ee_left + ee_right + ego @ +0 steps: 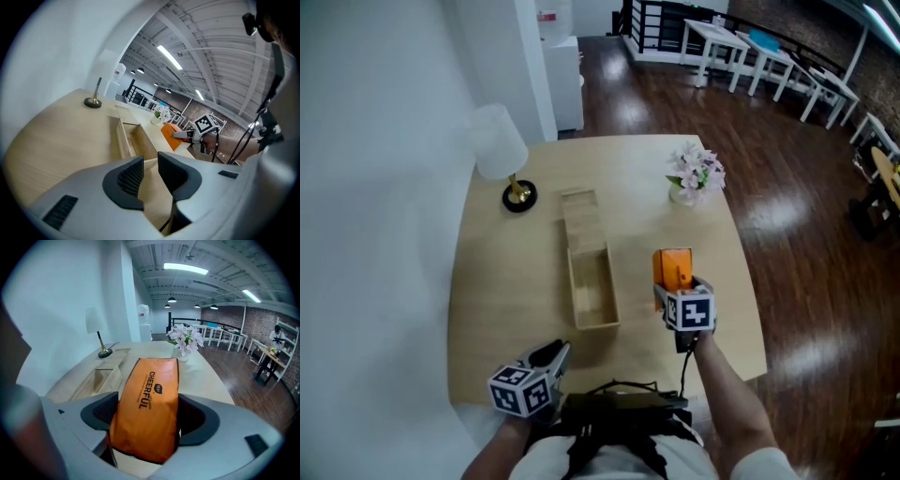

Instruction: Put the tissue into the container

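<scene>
A tissue (673, 264) held up beside the container (595, 324).
The right hand-held gripper (677, 286) clamps it clear of the table (506, 272), for carrying over; the left hand-held gripper (150, 176) is empty, jaws slightly apart.

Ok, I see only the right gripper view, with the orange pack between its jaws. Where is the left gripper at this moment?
Observer: The left gripper is low at the near edge of the table, just left of the near end of the wooden box.
Operator: Does it hold something?
Observer: No. In the left gripper view its jaws stand a little apart, and only the table shows between them.
Operator: Is the pack over the box already?
Observer: Not yet. In the head view the orange pack shows to the right of the box, beside its near half.
</scene>
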A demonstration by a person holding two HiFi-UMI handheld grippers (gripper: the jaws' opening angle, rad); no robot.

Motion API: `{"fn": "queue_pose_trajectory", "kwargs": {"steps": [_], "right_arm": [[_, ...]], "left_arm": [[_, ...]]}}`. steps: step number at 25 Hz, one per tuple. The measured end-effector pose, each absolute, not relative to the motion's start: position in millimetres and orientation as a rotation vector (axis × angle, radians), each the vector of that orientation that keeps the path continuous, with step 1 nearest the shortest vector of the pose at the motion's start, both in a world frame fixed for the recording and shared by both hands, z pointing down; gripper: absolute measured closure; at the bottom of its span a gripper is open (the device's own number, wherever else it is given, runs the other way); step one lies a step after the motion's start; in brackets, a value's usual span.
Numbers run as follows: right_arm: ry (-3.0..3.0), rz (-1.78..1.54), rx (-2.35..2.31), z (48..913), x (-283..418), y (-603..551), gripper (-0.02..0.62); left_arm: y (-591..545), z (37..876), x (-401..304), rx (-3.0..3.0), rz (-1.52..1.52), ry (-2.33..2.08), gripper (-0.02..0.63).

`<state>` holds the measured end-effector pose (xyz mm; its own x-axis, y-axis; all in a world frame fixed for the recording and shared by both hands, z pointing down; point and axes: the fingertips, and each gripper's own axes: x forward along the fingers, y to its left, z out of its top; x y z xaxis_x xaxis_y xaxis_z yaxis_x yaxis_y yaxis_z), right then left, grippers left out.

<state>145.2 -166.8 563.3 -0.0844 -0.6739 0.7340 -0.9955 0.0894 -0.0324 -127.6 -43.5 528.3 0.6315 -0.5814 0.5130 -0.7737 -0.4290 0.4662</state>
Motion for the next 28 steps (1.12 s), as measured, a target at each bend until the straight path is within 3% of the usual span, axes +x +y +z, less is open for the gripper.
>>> {"fn": "queue_pose_trajectory", "kwargs": {"steps": [13,28], "right_arm": [[-1.871,0.696,1.636,536.9,92.5,-171.8,0.193],[-1.968,0.672,1.502,535.8,-17.2,-185.9,0.196]], "left_arm": [[-47.7,517.5,-153.2,2.205,0.338,-1.042,0.518],[-48.5,521.4,-191.8,2.186,0.334,-1.043,0.518]]}}
